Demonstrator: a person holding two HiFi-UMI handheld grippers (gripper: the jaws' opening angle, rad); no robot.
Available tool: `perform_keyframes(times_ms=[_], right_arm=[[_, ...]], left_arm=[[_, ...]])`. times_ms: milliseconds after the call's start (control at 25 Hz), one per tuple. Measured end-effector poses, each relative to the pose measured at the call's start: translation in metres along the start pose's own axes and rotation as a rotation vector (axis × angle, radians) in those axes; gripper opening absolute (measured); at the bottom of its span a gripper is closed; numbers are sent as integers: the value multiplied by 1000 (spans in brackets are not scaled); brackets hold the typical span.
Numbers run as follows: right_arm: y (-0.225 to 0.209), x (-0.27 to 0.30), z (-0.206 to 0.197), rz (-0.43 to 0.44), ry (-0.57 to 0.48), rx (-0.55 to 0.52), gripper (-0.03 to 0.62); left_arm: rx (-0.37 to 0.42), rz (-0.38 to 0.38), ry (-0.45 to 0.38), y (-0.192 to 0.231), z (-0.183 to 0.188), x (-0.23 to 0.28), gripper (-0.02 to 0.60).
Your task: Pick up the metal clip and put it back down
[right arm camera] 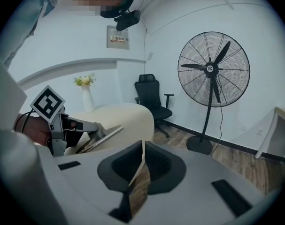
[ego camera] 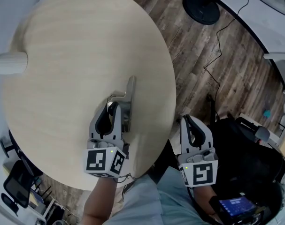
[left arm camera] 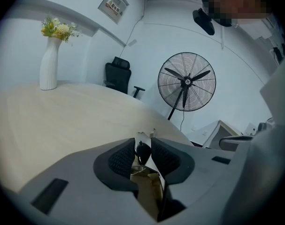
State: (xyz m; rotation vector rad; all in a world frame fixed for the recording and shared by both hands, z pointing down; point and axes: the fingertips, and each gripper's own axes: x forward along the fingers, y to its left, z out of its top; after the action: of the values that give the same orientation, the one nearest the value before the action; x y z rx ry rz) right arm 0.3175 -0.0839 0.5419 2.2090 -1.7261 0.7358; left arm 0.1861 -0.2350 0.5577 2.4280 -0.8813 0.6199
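Grasp looks done: metal clip (ego camera: pixel 129 93), lying near the table (ego camera: pixel 62 55) edge, is pinched by the left gripper (left arm camera: pixel 143 144); right gripper (right arm camera: pixel 142 161) is held closed, empty, off the table. A gentle lift is needed next

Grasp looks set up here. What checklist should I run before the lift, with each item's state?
1. metal clip sits between the pads of the left gripper: ok.
2. Pads closed on the clip: ok.
3. Clip lying flat on the table: cannot tell.
4. right gripper shut, empty, off the table: ok.
5. vase far from the clip: ok.
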Motion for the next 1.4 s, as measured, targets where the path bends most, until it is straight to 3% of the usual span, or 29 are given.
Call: perform_keyframes(times_ms=[240,440,880,1160,1400], right_arm=[[4,-5,7,7,-17,-2,51],[7,-15,22,26,-50,-12,51],[40,-52,134,107,-262,-49,51],[71,-79,189,181,-351,-97,51],[140,-94,212,267,-394,-142,51]], left_arm=[[12,-22,-22,-9,7,-8,94],[38,-45,-64,-37,24,-21,23],[83,-84,-190,-102,104,-110,23],[122,-17,-295,-103,153,-172,23],[107,77,-379,-58,172,-238,23]])
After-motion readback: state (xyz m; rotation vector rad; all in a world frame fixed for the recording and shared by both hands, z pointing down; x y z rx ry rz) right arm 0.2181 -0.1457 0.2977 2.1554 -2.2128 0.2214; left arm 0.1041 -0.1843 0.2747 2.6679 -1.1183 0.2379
